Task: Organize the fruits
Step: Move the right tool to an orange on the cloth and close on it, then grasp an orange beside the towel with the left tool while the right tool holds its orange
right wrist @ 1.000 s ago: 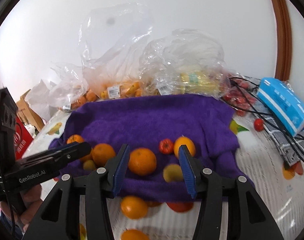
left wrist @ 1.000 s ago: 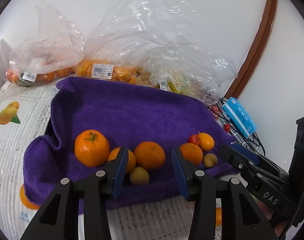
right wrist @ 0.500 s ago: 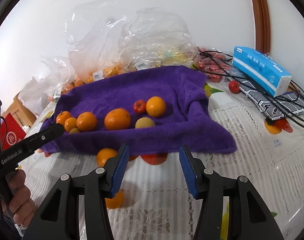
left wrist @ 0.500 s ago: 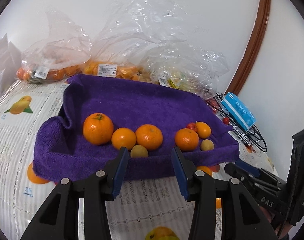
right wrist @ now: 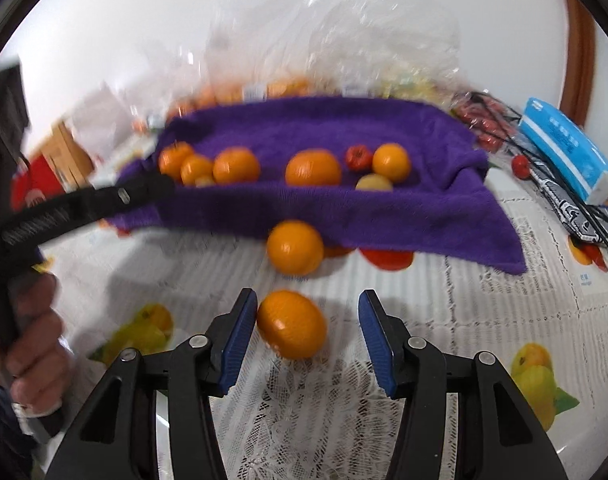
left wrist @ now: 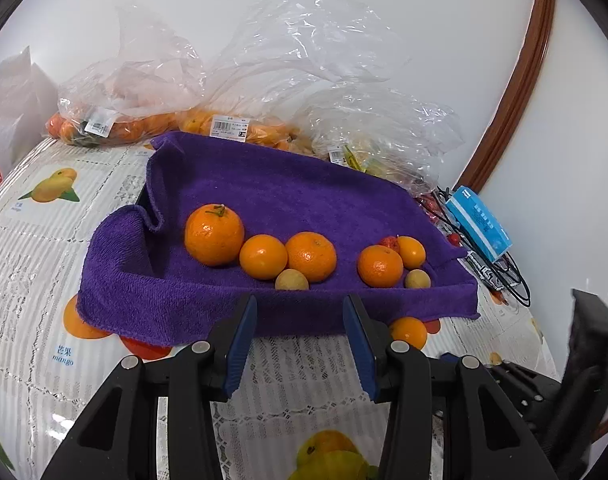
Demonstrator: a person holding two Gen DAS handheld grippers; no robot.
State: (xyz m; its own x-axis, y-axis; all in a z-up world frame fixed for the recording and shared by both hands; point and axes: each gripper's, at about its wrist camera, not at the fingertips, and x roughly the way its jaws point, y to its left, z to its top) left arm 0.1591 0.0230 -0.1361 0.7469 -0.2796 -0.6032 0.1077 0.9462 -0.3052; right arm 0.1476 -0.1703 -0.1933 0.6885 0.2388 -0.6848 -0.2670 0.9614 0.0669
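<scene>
Orange [right wrist: 291,330] between closing tool [right wrist: 308,334] jaws

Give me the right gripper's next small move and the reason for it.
Probably finish closing on the loose orange. It lies on the tablecloth between the right gripper's closing jaws, near the left pad but with a gap at the right one, off the purple towel.

Bright, even light; right view motion-blurred; fisheye edges bowed, vignetted.
</scene>
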